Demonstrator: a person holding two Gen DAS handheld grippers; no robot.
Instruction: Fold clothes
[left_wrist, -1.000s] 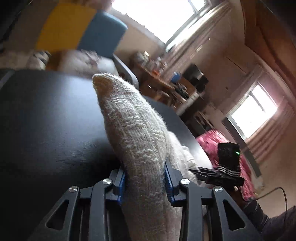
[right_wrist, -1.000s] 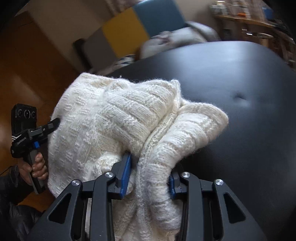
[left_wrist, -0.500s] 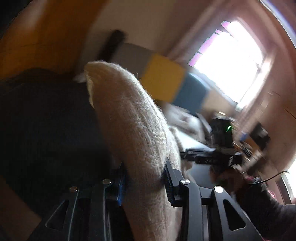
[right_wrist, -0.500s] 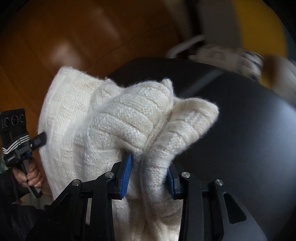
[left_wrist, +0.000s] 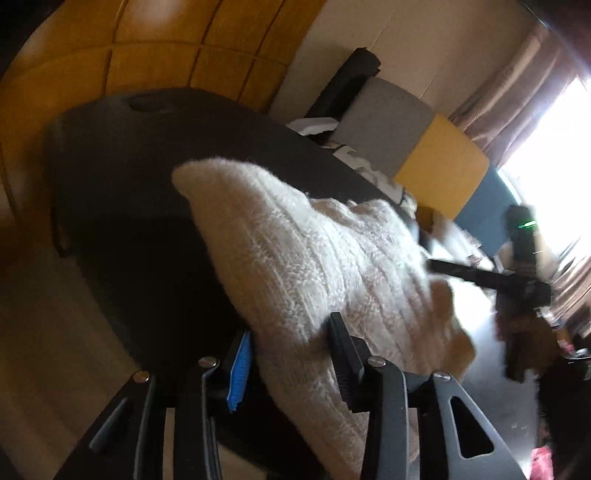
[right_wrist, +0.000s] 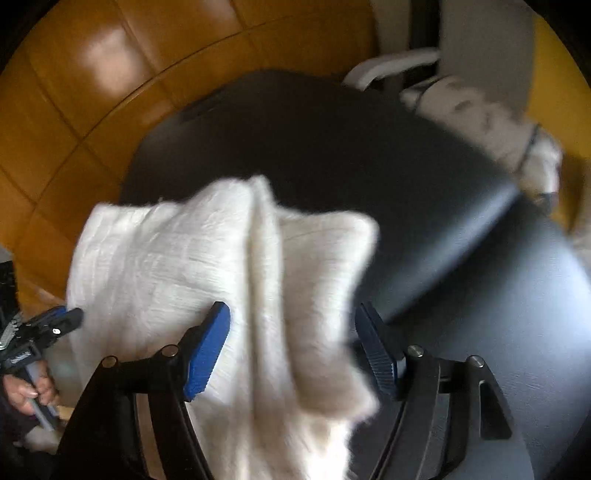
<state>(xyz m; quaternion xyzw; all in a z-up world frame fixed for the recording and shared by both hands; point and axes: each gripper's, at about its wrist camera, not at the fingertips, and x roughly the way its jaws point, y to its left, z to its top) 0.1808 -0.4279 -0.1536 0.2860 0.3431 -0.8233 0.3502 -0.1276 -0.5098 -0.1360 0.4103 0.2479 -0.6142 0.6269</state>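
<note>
Over the black tabletop (right_wrist: 461, 229), near its end by the wood floor (right_wrist: 92, 74), the white knit sweater (right_wrist: 192, 266) is bunched between both grippers. The right gripper (right_wrist: 291, 350) has just been opening; its blue pads stand wide, clear of the knit that lies between them. The left gripper (left_wrist: 288, 358) has also just been opening, with a fold of sweater (left_wrist: 314, 266) between its jaws; whether that fold is pressed cannot be told. The step in hand is judged to be setting the garment down and releasing it. Next, both grippers need to be drawn clear, and edges or sleeves must be found so the knit can be spread flat before any fold.
</note>
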